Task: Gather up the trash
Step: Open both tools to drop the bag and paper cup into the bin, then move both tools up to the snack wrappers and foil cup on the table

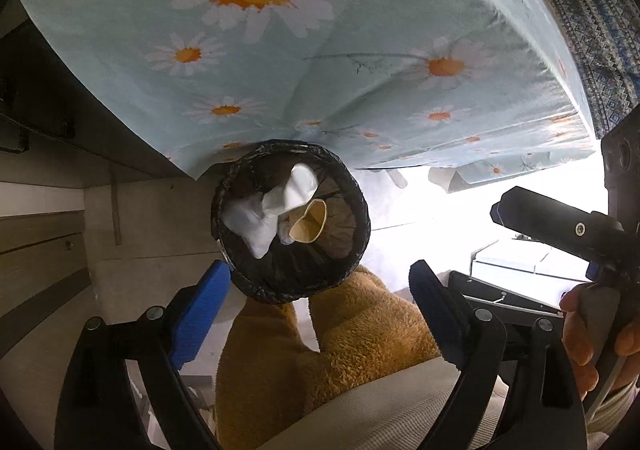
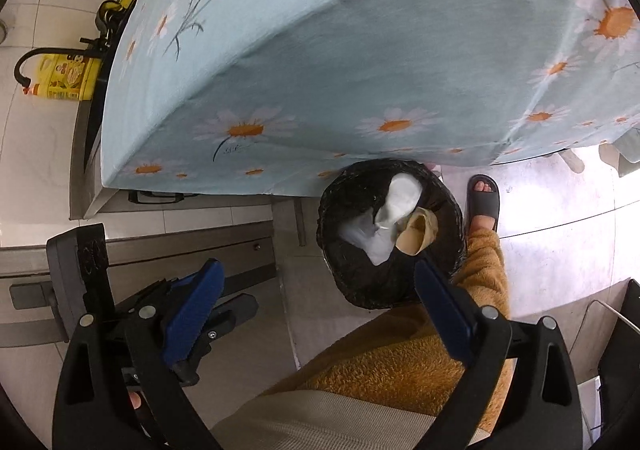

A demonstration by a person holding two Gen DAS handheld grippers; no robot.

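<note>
— What's below your right gripper (image 2: pixel 320 314)?
— Your bin (image 2: pixel 356 282), holding white paper (image 2: pixel 384 230) and a tan cup (image 2: pixel 418 236). Your jaws gape empty; the daisy cloth (image 2: pixel 320 69) hangs just behind.

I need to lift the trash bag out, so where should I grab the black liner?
Grip the black liner where it folds over the bin rim, coming straight down on the side nearest you. The folded edge offers a thin lip; the far side sits under the daisy tablecloth.
</note>
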